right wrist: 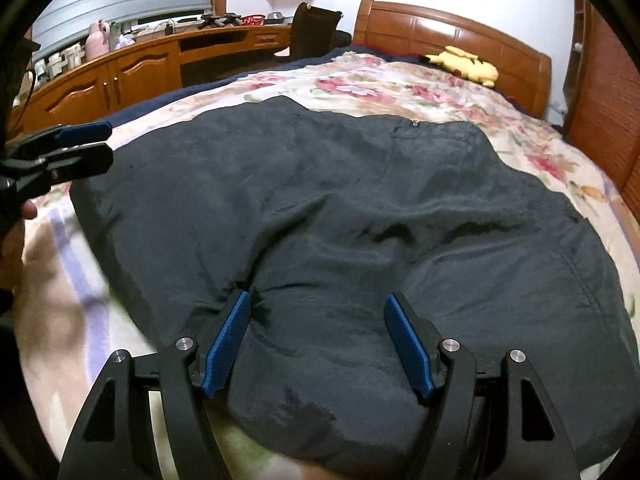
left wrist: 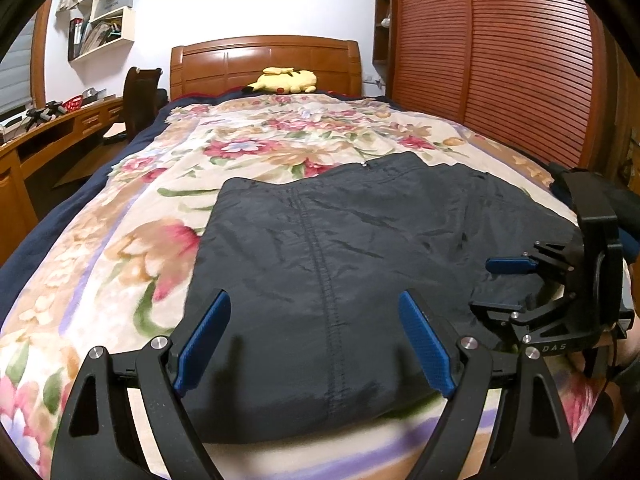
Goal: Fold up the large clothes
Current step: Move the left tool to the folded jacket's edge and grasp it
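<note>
Lying flat on the floral-patterned cream blanket (left wrist: 132, 208) that covers the bed is a large dark grey, slightly shiny garment (left wrist: 340, 248), folded into a broad rectangle with a stitched seam running down its middle. It sits on the near half of the bed, well apart from the yellow plush toy (left wrist: 286, 80) resting against the polished wooden headboard (left wrist: 264, 64).

In the left wrist view, the left gripper (left wrist: 316, 336) hovers just above the near edge of the garment with its blue-padded fingers (left wrist: 206, 336) spread wide; nothing is between them. In the same view the right gripper (left wrist: 500, 284) appears at the right side of the garment, turned sideways, its two fingers apart, the lower one lying close against the cloth.

In the right wrist view, the right gripper (right wrist: 316, 340) is also wide open and grips nothing. Its left blue pad (right wrist: 228, 344) presses against a small puckered ridge of the fabric (right wrist: 360, 208), while the right pad stands over smooth cloth. The left gripper (right wrist: 86, 146) shows at the far left edge of this view, over the garment's corner.

A wooden desk (right wrist: 132, 68) with drawers runs along the wall beside the bed.
</note>
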A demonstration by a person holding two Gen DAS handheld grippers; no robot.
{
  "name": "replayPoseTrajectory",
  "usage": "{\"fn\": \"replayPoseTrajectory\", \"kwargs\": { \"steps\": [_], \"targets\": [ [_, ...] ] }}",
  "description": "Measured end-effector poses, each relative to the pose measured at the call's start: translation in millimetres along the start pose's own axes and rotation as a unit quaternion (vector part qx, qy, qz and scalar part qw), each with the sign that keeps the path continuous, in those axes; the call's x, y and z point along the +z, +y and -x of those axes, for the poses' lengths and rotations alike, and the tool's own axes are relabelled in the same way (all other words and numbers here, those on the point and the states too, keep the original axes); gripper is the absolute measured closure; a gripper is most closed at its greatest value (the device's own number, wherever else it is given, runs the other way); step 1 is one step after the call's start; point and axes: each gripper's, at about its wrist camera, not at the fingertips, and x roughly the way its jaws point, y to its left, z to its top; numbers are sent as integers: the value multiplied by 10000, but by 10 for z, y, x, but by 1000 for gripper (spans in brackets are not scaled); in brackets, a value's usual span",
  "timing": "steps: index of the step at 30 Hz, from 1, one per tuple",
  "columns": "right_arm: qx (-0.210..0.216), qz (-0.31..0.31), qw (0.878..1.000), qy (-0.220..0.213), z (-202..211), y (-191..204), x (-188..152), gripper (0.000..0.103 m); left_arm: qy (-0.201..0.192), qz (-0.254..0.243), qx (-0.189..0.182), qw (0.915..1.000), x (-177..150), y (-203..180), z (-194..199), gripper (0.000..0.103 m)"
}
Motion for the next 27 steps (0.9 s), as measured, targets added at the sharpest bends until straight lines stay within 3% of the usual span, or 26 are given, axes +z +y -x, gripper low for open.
{"fn": "replayPoseTrajectory", "kwargs": {
  "steps": [8, 16, 22, 27],
  "targets": [
    [-16, -103, 9999, -59, 26, 6, -31, 28, 91, 144, 447, 9989, -212, 292, 119, 17],
    [-80, -93, 9998, -143, 93, 0, -86, 28, 140, 771, 809, 9936, -415, 787, 277, 17],
    [-190, -10, 9996, -211, 160, 67, -132, 28, 174, 1105, 751, 9909, -514, 933, 299, 17],
    [-121, -47, 9997, -189, 182, 45, -126, 28, 37, 933, 614, 9937, -519, 806, 362, 20]
  ]
}}
